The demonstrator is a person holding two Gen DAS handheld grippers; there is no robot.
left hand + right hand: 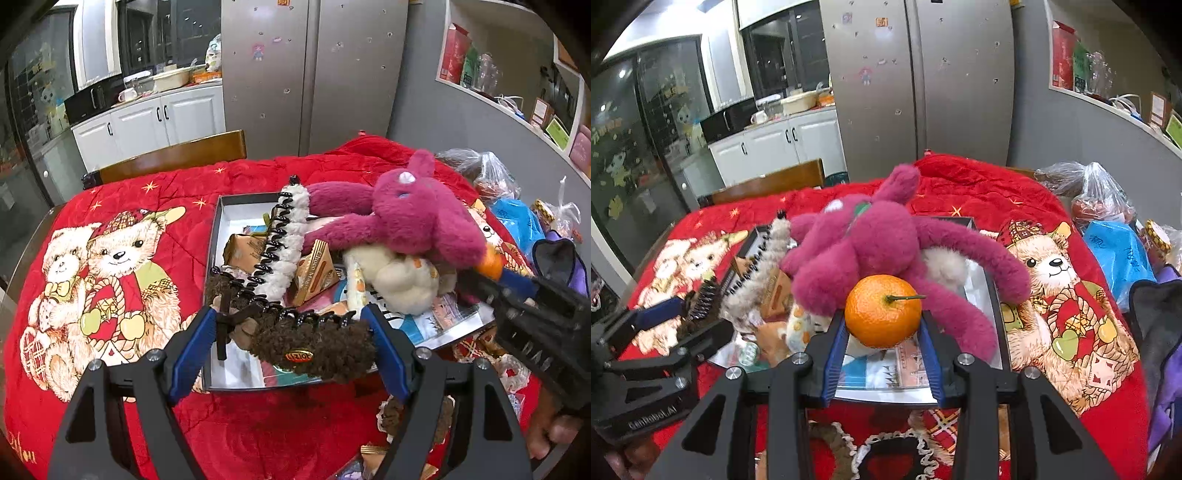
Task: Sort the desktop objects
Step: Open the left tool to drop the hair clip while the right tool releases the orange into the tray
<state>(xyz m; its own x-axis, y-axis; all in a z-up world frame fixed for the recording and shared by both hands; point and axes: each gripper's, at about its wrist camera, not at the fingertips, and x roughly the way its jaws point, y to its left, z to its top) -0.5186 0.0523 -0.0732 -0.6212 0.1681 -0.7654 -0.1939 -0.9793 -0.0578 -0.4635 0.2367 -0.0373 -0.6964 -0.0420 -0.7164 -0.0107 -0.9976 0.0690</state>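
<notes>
Between the right pads: tangerine (882, 311), clamped by its sides, stem pointing right, held over the box
Right gripper (882, 325): closed on the tangerine, blue pads touching its left and right flanks
Between the left pads: brown clip (314, 343), a long fuzzy hair clip with black teeth and a small gold tag, lying crosswise from one pad to the other over the box's near edge
Left gripper (291, 325): jaws wide, clamped on the brown clip, blue pads meeting its two ends
Box (225, 206): shallow, white inside, dark rim, resting on the blanket, crowded with things
Inside the box: white clip (291, 236), fuzzy with black teeth, propped diagonally; snack packs (314, 273) in tan wrappers; cream plush (399, 277) under the pink one
Pink plush (406, 218): long-limbed toy sprawled across the box's right half, one arm reaching out over the right rim in the right wrist view
Blanket (155, 192): red, printed with teddy bears, covering the table
Right of the box: blue bag (1119, 254) and clear bags (1097, 188) near the table edge, well apart from the grippers
Behind the table: chair (177, 155) back, grey fridge (314, 74), white cabinets (155, 118)
Person: fingers (554, 432) visible under the right gripper at the lower right of the left wrist view
</notes>
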